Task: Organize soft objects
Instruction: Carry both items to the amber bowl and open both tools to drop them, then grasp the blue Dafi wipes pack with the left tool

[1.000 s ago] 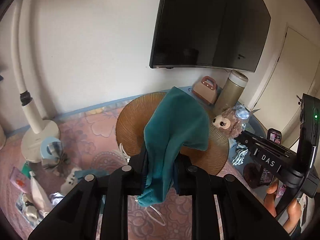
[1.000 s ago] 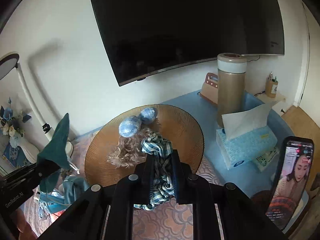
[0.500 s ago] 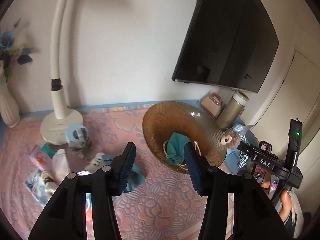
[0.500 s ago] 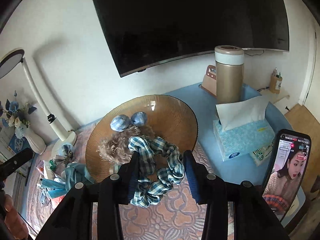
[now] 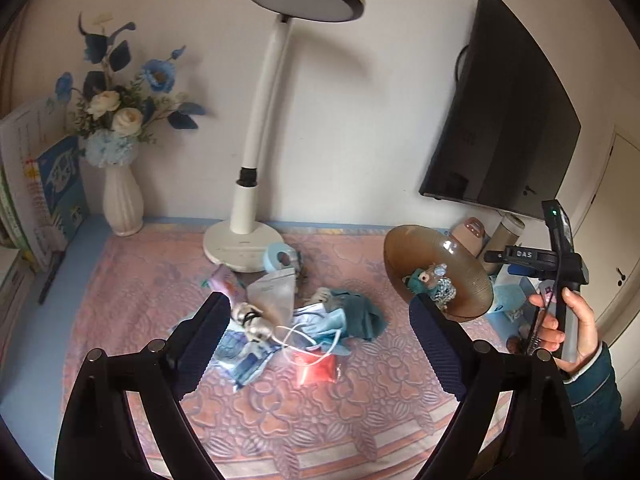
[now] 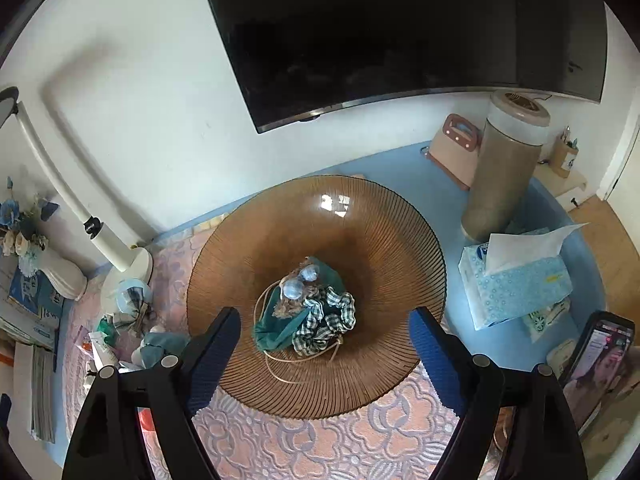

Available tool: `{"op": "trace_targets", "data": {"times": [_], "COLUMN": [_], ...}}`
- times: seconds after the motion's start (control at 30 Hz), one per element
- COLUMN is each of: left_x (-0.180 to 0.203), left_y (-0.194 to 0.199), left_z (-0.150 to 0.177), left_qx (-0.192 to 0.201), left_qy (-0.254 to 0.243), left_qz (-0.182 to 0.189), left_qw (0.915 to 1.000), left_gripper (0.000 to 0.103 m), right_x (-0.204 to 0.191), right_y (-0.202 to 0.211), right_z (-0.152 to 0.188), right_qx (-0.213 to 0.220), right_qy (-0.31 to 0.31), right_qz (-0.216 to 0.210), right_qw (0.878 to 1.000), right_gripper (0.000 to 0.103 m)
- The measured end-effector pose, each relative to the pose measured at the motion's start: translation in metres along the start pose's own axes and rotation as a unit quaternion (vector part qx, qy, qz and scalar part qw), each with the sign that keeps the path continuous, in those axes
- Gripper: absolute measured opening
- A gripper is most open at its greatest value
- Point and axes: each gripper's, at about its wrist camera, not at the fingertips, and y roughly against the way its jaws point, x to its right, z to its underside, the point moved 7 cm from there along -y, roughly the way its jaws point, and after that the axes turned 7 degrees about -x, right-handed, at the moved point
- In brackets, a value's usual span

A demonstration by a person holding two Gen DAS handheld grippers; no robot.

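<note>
A ribbed brown bowl holds a teal drawstring pouch, a plush toy and a checked scrunchie. The bowl also shows in the left wrist view. My right gripper is open and empty above the bowl's near rim. My left gripper is open and empty above a loose pile on the pink mat: a teal cloth, a face mask, a red packet and a clear bag.
A white desk lamp, a flower vase and books stand at the back left. A tissue box, a tall canister, a pink case and a phone sit right of the bowl.
Both grippers opened and pulled back. The teal pouch and the checked scrunchie were let go into the bowl. The left gripper swung left over the pile on the mat.
</note>
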Motion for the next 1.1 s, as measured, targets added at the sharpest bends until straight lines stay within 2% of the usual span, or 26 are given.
{"op": "trace_targets", "data": {"times": [0.17,0.33,0.43,0.57,0.63,0.73,0.83,0.93,0.97,1.03,1.1], "left_x": [-0.049,-0.088,-0.108,-0.123,-0.126,-0.128,-0.119,-0.097,-0.091,-0.087,-0.089], "left_y": [-0.005,-0.041,-0.066,-0.087,-0.091,-0.091,-0.091,-0.104,-0.109,-0.119,-0.131], "left_z": [0.028,0.077,0.108,0.132,0.137,0.137,0.132,0.121,0.115,0.105,0.098], "left_qx": [-0.009,-0.045,-0.065,-0.083,-0.084,-0.084,-0.107,-0.142,-0.143,-0.133,-0.136], "left_qy": [0.051,0.077,0.078,0.079,0.087,0.098,0.075,0.004,-0.014,-0.028,-0.027], "left_qz": [-0.021,-0.065,-0.090,-0.093,-0.085,-0.080,-0.112,-0.144,-0.145,-0.137,-0.116], "left_qw": [0.9985,0.9939,0.9907,0.9890,0.9890,0.9884,0.9850,0.9793,0.9790,0.9812,0.9835], "left_gripper": [0.091,0.091,0.090,0.090,0.090,0.090,0.090,0.091,0.091,0.089,0.080], "right_x": [-0.050,-0.105,-0.127,-0.140,-0.145,-0.150,-0.154,-0.172,-0.179,-0.193,-0.206], "right_y": [0.004,-0.027,-0.063,-0.097,-0.102,-0.095,-0.101,-0.098,-0.098,-0.104,-0.108], "right_z": [0.044,0.108,0.145,0.178,0.182,0.180,0.185,0.184,0.183,0.179,0.175], "right_qx": [-0.006,-0.014,-0.024,-0.022,-0.024,-0.001,-0.036,-0.094,-0.108,-0.132,-0.128], "right_qy": [0.054,0.104,0.128,0.163,0.179,0.190,0.192,0.159,0.150,0.148,0.164], "right_qz": [-0.059,-0.110,-0.126,-0.118,-0.104,-0.103,-0.106,-0.186,-0.204,-0.204,-0.199], "right_qw": [0.997,0.988,0.983,0.979,0.978,0.976,0.975,0.965,0.961,0.959,0.958], "right_gripper": [0.087,0.088,0.088,0.088,0.088,0.088,0.088,0.088,0.088,0.088,0.088]}}
